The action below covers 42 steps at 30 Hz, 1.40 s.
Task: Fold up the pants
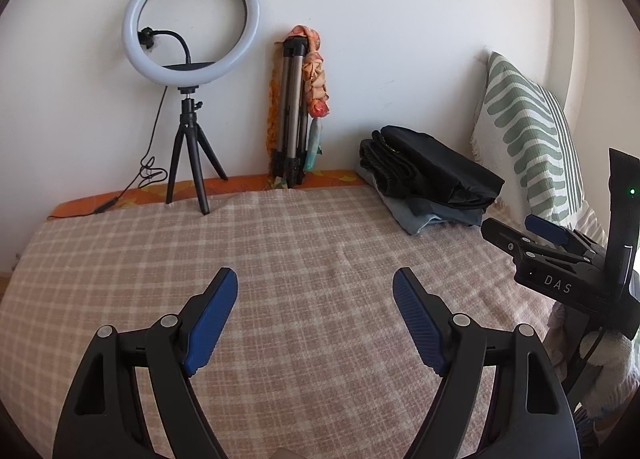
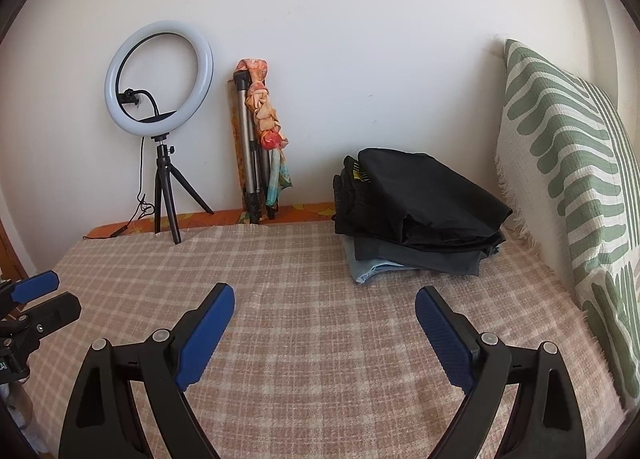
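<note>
Over checkered bed cover (image 1: 304,243): left hand-held gripper (image 1: 316,287) hovering, jaws spread wide, blue pads (image 1: 210,333) clear of fabric, nothing between them. Same for right hand-held gripper (image 2: 324,301): jaws wide apart, empty, aimed toward far side of bed. Right unit also visible at right edge of left wrist view, "DAS" lettering on body; left unit pokes into left edge of right wrist view. Pants (image 2: 424,195) sitting as top black item of folded clothes stack (image 2: 416,255) at far right of bed, just beside green-patterned pillow (image 2: 568,163), well apart from both grippers; grey and light-blue garments under it. Cannot tell whether top piece is pants or another garment. Along far wall: ring light (image 1: 191,21) on small black tripod, cable trailing to orange sheet edge; folded silver tripod (image 1: 290,111) leaning upright with colourful scarf (image 1: 316,75) draped on it.
</note>
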Each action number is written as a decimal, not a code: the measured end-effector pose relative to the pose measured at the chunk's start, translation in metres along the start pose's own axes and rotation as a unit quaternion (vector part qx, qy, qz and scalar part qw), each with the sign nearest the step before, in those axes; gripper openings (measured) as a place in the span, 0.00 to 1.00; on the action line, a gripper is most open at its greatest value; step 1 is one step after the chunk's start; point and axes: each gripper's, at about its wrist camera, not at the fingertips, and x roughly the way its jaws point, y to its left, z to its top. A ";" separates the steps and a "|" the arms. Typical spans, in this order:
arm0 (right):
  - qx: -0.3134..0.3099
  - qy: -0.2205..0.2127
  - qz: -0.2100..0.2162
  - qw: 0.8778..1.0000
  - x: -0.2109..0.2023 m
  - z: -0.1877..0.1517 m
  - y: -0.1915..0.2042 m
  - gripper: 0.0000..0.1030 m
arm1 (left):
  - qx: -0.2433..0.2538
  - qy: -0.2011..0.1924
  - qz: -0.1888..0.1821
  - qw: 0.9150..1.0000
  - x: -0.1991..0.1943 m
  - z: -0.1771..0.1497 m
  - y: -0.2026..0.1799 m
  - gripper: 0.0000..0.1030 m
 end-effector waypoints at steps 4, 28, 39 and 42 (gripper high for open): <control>-0.004 -0.002 -0.010 1.000 -0.001 -0.003 -0.002 0.91 | 0.006 0.008 -0.001 1.000 -0.001 -0.004 0.001 0.78; -0.038 -0.001 -0.032 0.999 0.011 -0.015 0.010 0.91 | -0.001 0.011 0.015 1.000 0.001 -0.010 0.006 0.78; -0.044 0.007 -0.034 0.998 0.016 -0.018 0.014 1.00 | 0.002 0.010 0.012 1.000 0.002 -0.011 0.005 0.78; -0.046 0.003 -0.036 0.998 0.015 -0.018 0.015 1.00 | 0.005 0.010 0.013 1.000 0.002 -0.011 0.005 0.78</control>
